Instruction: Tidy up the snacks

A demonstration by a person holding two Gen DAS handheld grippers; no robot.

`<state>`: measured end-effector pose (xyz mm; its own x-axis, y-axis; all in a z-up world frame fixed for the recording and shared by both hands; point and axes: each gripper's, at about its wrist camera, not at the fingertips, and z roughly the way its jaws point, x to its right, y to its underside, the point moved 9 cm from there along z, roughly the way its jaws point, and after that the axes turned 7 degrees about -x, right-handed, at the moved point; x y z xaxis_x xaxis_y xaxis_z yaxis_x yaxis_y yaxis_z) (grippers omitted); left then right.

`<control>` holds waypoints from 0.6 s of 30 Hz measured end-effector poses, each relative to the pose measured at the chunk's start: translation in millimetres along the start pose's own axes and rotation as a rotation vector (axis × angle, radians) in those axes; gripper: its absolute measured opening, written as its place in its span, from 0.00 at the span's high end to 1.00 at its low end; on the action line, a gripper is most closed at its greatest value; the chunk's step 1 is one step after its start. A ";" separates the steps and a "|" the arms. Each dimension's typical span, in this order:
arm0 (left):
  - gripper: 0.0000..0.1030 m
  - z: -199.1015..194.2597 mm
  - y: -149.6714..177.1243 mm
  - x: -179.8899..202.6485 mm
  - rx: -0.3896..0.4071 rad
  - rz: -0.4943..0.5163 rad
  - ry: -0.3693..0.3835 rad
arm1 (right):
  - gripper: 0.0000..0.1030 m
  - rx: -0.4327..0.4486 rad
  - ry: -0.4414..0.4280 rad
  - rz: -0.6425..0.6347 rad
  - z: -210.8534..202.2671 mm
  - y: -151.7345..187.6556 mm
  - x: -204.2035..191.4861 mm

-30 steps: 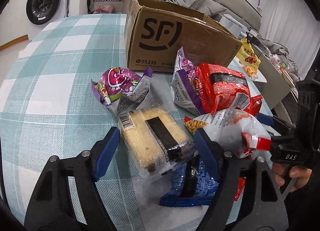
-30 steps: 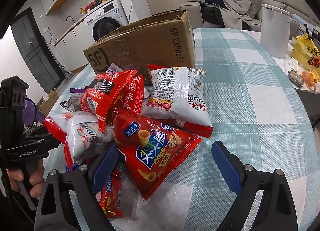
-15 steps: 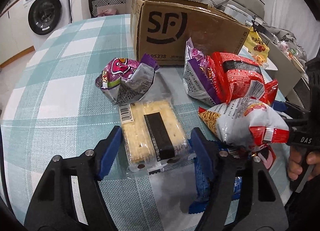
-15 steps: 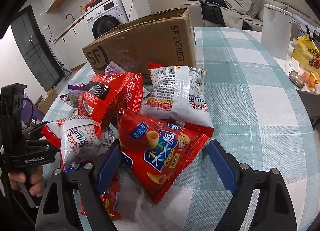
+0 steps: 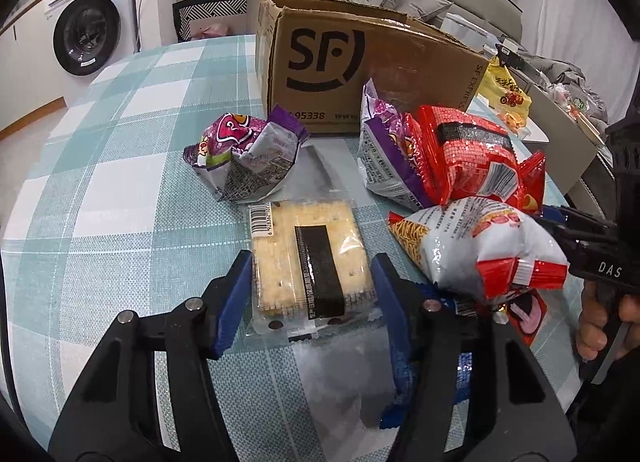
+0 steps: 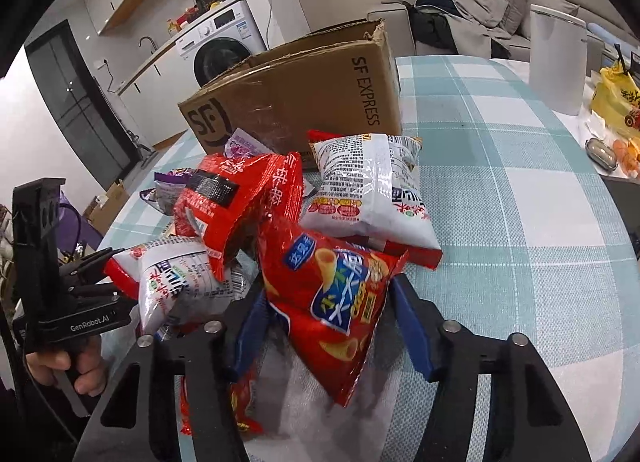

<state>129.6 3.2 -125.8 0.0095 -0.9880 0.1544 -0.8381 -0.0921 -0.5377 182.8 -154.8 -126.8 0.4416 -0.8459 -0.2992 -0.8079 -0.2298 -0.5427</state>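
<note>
two grippers: the left gripper (image 5: 312, 298) has just closed its jaws on one cracker pack (image 5: 308, 258), the right gripper (image 6: 328, 326) on one red chip bag (image 6: 332, 298), near one cardboard box (image 5: 360, 74).

The checked desk (image 5: 100, 190) lies bare across the left of the left wrist frame, up to the far edge. At upper centre the cardboard box (image 5: 360, 74) blocks the way. Before it the crumpled purple packet (image 5: 244, 154) and the cracker pack (image 5: 308, 258) leave only a narrow strip between them. The right of that frame is crowded: a red bag (image 5: 468, 158) over a white bag (image 5: 480, 250), with the right claw's handle just beside them. In the right wrist frame, the desk's right half is open up to the white canister (image 6: 556, 58).
</note>
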 end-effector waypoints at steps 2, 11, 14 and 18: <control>0.45 -2.7 1.1 0.2 0.010 0.001 0.008 | 0.50 0.008 -0.019 0.005 -3.3 1.4 0.2; 0.45 -15.4 4.9 2.1 0.045 -0.007 0.031 | 0.58 0.043 -0.064 0.042 -13.0 1.5 3.5; 0.45 -21.5 5.4 2.0 0.060 -0.014 0.042 | 0.58 0.066 -0.082 0.047 -18.5 1.9 4.8; 0.45 -27.8 6.3 0.3 0.075 -0.025 0.049 | 0.58 0.091 -0.109 0.061 -25.9 0.9 7.4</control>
<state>109.2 5.8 -106.2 0.0020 -0.9781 0.2082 -0.7950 -0.1278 -0.5930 175.2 -173.7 -109.2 0.4367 -0.7986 -0.4142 -0.7976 -0.1308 -0.5888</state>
